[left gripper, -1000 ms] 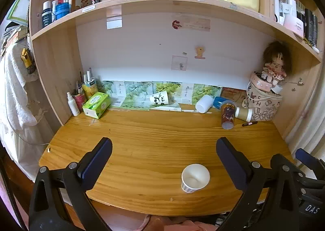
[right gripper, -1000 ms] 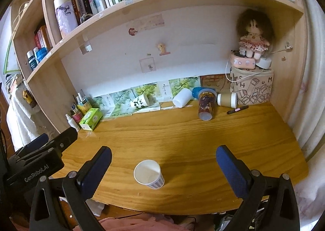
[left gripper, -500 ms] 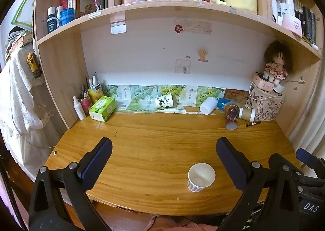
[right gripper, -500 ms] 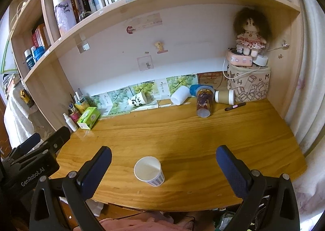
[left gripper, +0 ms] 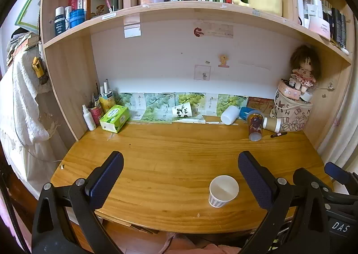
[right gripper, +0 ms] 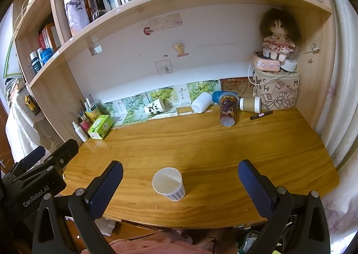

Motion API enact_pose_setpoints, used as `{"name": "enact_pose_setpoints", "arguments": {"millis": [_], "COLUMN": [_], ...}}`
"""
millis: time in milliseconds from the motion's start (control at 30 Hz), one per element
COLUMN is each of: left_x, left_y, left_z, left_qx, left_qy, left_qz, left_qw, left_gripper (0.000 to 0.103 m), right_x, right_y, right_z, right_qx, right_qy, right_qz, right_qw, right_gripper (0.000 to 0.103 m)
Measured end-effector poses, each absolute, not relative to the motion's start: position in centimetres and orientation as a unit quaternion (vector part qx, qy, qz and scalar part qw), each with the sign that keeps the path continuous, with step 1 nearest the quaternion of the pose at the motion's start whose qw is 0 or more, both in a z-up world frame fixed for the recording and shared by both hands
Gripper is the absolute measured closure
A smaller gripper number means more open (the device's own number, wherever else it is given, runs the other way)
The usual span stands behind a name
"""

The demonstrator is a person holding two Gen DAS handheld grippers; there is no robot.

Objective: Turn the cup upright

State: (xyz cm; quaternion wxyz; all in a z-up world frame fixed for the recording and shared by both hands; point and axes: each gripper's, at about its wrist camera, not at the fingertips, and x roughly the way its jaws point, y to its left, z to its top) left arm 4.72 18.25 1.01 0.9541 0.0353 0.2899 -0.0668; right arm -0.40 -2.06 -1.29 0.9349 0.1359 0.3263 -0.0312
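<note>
A white paper cup (left gripper: 223,191) with a blue-striped wall stands upright, mouth up, near the front edge of the wooden desk (left gripper: 179,149). It also shows in the right wrist view (right gripper: 169,183). My left gripper (left gripper: 180,178) is open and empty, held back over the desk's front edge, with the cup just inside its right finger. My right gripper (right gripper: 180,184) is open and empty, with the cup between its fingers but farther forward, untouched.
Several cups lie on their sides along the back: a panda cup (left gripper: 182,110), a white cup (left gripper: 229,115), a dark printed cup (left gripper: 255,125) and a brown cup (left gripper: 271,123). A green tissue box (left gripper: 114,118), bottles (left gripper: 89,117) and a patterned box with a doll (left gripper: 290,111) stand at the back corners.
Both grippers have drawn back and risen a little from the desk. The cup stands where it was.
</note>
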Motion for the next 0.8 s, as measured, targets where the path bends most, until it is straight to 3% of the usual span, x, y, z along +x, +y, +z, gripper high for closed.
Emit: {"name": "enact_pose_setpoints", "arguments": {"millis": [800], "left_x": [3.8], "left_y": [19.3], "left_z": [0.9], "left_qx": [0.021], "left_qy": [0.288], "left_qz": [-0.060], "left_qw": [0.955], "left_gripper": [0.001], "right_x": [-0.1], "right_y": [-1.1], "right_z": [-1.6], "right_qx": [0.127], "right_qy": [0.341], "right_qz": [-0.025], "right_qw": [0.931], "right_gripper": [0.000]}}
